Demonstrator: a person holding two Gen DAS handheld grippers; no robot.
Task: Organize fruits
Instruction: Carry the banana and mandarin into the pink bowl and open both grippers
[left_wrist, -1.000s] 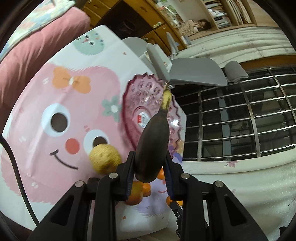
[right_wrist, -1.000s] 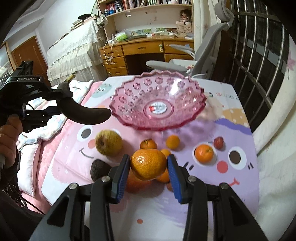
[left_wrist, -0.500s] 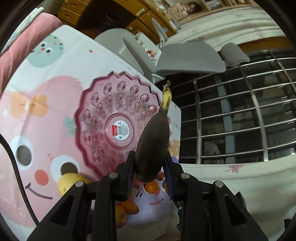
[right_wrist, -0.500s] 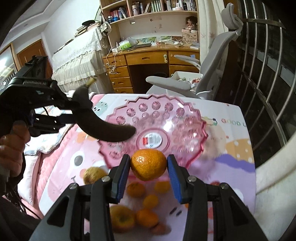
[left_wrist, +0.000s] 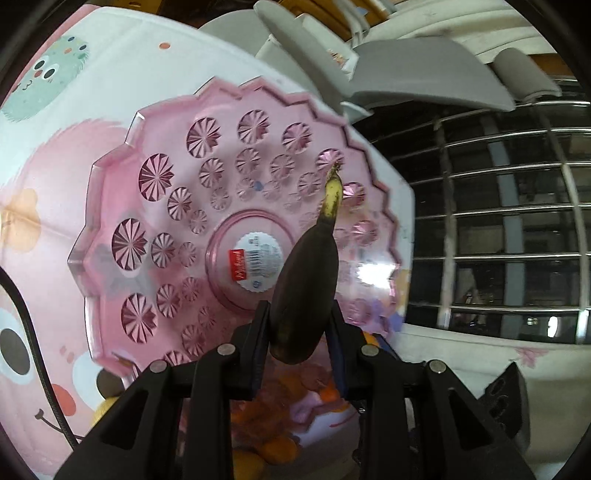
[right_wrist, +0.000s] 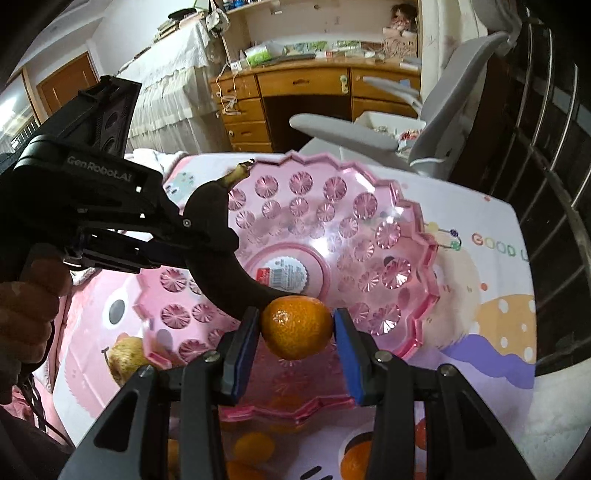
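Note:
A pink cut-glass fruit bowl (left_wrist: 110, 229) (right_wrist: 406, 258) stands on the cartoon-print cloth, with only a label at its centre. My left gripper (left_wrist: 297, 325) is shut on a blackened banana (left_wrist: 306, 291) whose yellow stem tip points out over the bowl's far side. The right wrist view shows that left gripper (right_wrist: 207, 236) and its banana (right_wrist: 221, 266) held over the bowl's left half by a hand (right_wrist: 26, 314). Above the bowl's near rim, an orange (right_wrist: 297, 328) sits gripped between the blue pads of my right gripper (right_wrist: 297, 328), which is shut on it.
Several oranges (right_wrist: 255, 446) and a yellowish pear (right_wrist: 123, 356) lie on the cloth near the bowl's front edge. A grey office chair (right_wrist: 424, 122) and a wooden desk (right_wrist: 295, 92) stand beyond the table; metal window bars (left_wrist: 498, 221) run along the right.
Both grippers have moved forward and down over the bowl with their fruit. The loose fruit on the cloth has slid toward the bottom of both views.

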